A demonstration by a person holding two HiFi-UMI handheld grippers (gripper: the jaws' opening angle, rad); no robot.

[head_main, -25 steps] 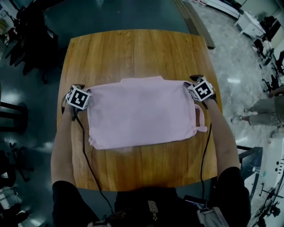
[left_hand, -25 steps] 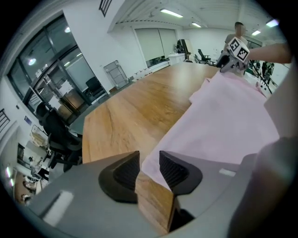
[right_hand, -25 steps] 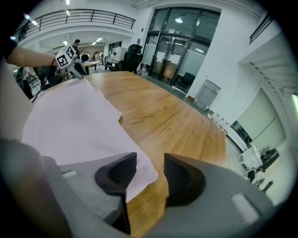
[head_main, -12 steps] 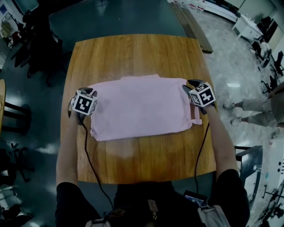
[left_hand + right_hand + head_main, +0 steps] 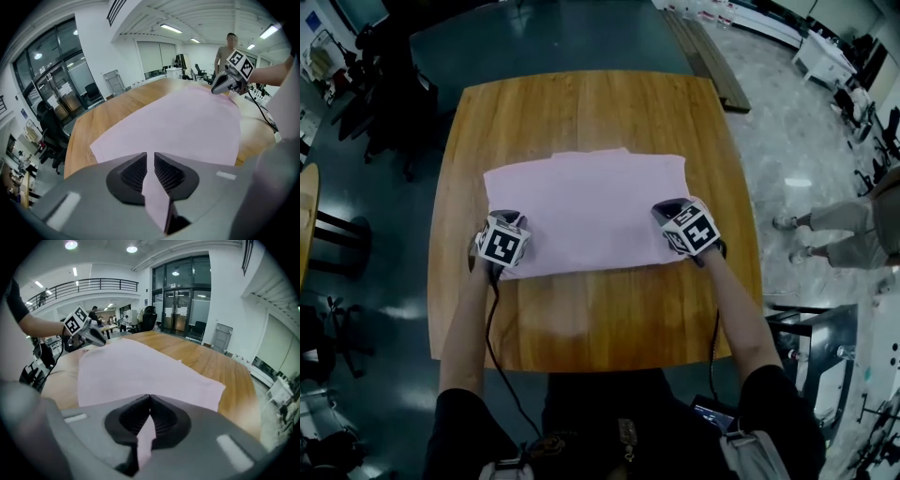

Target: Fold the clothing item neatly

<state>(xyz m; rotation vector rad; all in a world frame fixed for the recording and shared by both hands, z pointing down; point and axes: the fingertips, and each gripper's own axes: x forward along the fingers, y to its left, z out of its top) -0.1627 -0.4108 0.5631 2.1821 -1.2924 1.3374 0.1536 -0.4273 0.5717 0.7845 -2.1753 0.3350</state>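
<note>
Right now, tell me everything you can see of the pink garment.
The pink garment is plain, soft-looking fabric, folded into a flat, rough rectangle with a small bump on its far edge. It lies across the middle of the wooden table. It is pinched at both near corners: the left gripper, whose jaws have just been closing, has a strip of the fabric between them, and the right gripper is shut on the fabric.
</note>
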